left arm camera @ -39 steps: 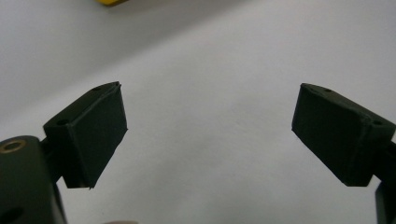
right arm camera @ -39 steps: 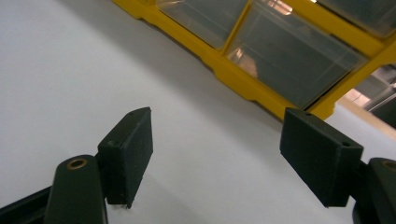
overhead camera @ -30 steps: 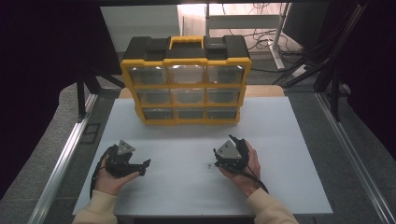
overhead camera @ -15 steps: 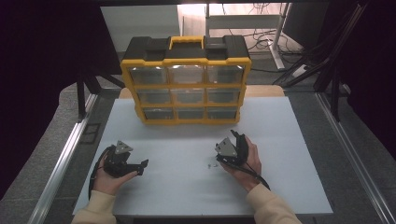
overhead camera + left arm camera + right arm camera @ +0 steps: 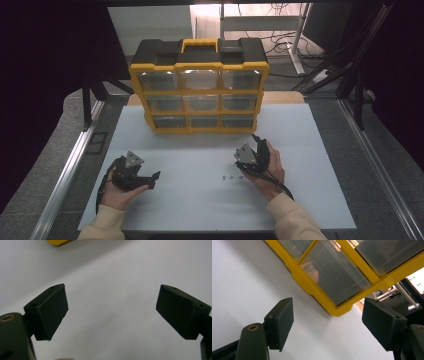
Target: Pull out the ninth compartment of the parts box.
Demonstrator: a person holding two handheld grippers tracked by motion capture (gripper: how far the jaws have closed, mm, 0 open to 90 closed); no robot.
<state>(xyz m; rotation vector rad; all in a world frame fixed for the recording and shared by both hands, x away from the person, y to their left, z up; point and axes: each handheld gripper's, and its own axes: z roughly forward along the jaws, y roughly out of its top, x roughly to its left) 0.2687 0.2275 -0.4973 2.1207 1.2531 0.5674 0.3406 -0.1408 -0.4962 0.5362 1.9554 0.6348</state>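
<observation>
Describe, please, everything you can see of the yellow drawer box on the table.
The yellow drawer box stands upright at the far edge of the white table, its front facing the person. It looks like plastic: a yellow frame, a black top with a yellow carrying handle, and nine clear drawers in three rows of three, all pushed in. What the drawers hold cannot be told. Neither gripper touches it.
</observation>
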